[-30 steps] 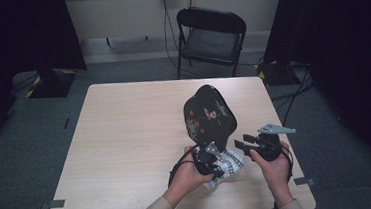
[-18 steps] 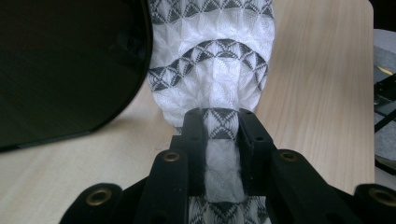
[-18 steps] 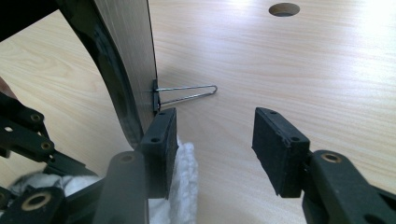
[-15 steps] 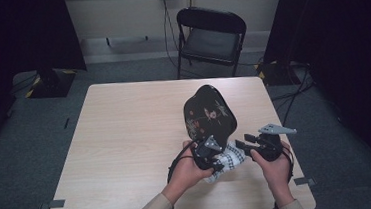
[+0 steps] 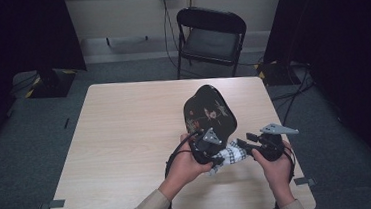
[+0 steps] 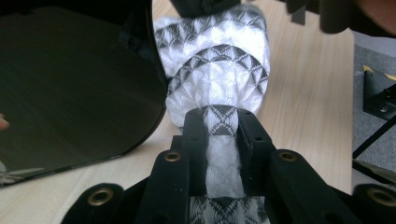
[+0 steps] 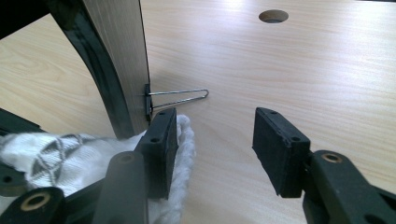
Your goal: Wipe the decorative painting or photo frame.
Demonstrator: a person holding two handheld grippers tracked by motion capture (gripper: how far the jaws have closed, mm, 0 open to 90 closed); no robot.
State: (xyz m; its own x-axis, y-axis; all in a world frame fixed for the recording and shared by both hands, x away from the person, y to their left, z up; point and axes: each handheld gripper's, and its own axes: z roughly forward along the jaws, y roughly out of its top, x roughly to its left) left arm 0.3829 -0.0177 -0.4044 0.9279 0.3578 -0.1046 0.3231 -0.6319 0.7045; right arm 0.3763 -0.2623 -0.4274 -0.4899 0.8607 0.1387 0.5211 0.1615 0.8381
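I see a dim room with grey carpet, dark curtains at both sides and a folding chair (image 5: 212, 37) behind the table (image 5: 126, 139), whose pale wood top lies bare across its whole left half and far side, so there is open room there; my work sits crowded near the right front edge. A round cable hole (image 7: 273, 16) is cut into the top. The black tray (image 5: 209, 113) stands on edge, tilted, its long axis running up and away from me, its painted face turned toward the high view and its glossy back toward the left gripper view. Just beside its lower edge is the black-and-white patterned cloth (image 6: 219, 70), bunched between the two grippers. My left gripper (image 6: 220, 133) has its jaws narrow, clamped on a fold of the cloth. My right gripper (image 7: 219, 140) has its jaws standing apart with bare table between them, one pad touching the cloth, near a wire clip (image 7: 180, 98) on the tray's rim.
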